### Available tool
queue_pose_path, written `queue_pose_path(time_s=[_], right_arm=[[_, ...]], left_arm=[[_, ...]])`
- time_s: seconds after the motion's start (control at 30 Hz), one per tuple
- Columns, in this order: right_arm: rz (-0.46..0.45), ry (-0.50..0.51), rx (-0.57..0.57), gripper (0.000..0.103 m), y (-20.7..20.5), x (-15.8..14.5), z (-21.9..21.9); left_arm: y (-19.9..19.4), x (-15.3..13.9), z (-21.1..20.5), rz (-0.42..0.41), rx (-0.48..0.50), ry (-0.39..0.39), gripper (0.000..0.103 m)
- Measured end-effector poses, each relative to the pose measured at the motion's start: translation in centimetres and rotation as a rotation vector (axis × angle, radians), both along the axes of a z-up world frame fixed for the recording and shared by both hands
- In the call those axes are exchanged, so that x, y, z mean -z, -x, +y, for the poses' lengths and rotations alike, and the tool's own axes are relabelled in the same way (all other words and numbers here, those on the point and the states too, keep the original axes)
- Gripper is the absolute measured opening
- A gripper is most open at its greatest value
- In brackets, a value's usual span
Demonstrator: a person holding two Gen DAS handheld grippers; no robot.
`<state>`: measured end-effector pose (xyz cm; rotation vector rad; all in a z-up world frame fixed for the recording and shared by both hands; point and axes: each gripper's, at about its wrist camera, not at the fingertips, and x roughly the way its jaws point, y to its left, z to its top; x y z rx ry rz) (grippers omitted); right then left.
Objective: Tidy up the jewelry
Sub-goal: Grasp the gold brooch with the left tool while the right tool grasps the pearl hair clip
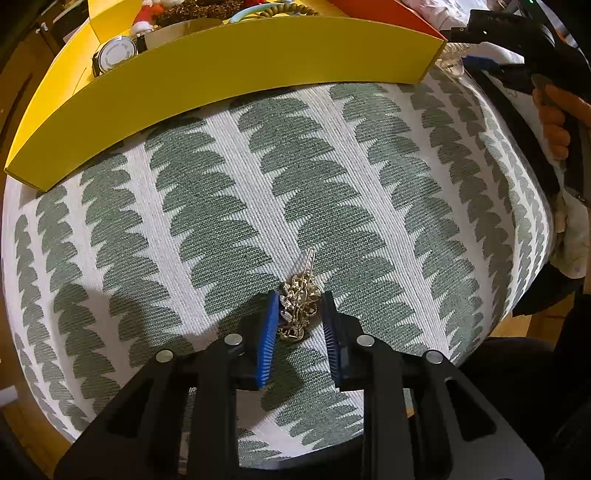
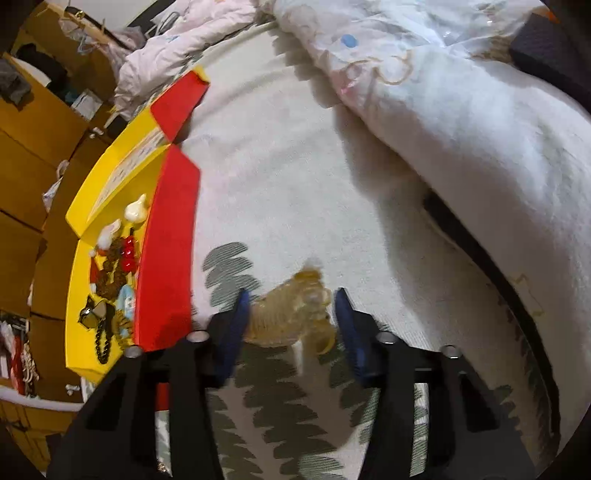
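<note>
Evidently mid-task. The left gripper [image 1: 300, 314] was seen pointed down at a gold brooch [image 1: 298, 310] lying on the patterned cloth [image 1: 207, 192]; the left blue pad touched the brooch, the right pad stood just apart, so no firm clamp was made out. The right gripper [image 2: 291, 317] was set astride a clear amber hair clip [image 2: 295, 314] on the same cloth, jaws apart either side; contact could not be told through the blur.

Done so far, as judged: a good share of pieces was already in the box [image 1: 229, 70]. Left: the brooch and the clip, both still outside it.

Contents of the yellow-and-red box, noted from both views: a wristwatch [image 1: 115, 54] at one end, a coiled hair tie [image 1: 284, 8], dark beads [image 2: 101, 339], red beads [image 2: 128, 253], a white ornament [image 2: 136, 212]. A rumpled quilt [image 2: 443, 110] lay beyond.
</note>
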<state>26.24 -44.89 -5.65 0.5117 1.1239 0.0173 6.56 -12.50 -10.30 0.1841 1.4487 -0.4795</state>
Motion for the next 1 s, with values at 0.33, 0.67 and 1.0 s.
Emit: queue_pose_path(time_s=[0.33,0.67,1.0], right_arm=[[0.01,0.002,-0.015,0.036,0.3,-0.3,0.2],[0.004,-0.044,-0.022,0.031,0.6,-0.7,0.3],[-0.003,-0.075,-0.022,0.031,0.8,-1.4,0.2]], left_arm=[[-0.5,-0.5,1.2,0.019,-0.016,0.022,0.022],[-1.2,-1.8,2.1,0.036,-0.019,0.063,0.022],[-1.7,-3.2,3.1,0.017,-0.034,0.095,0.022]])
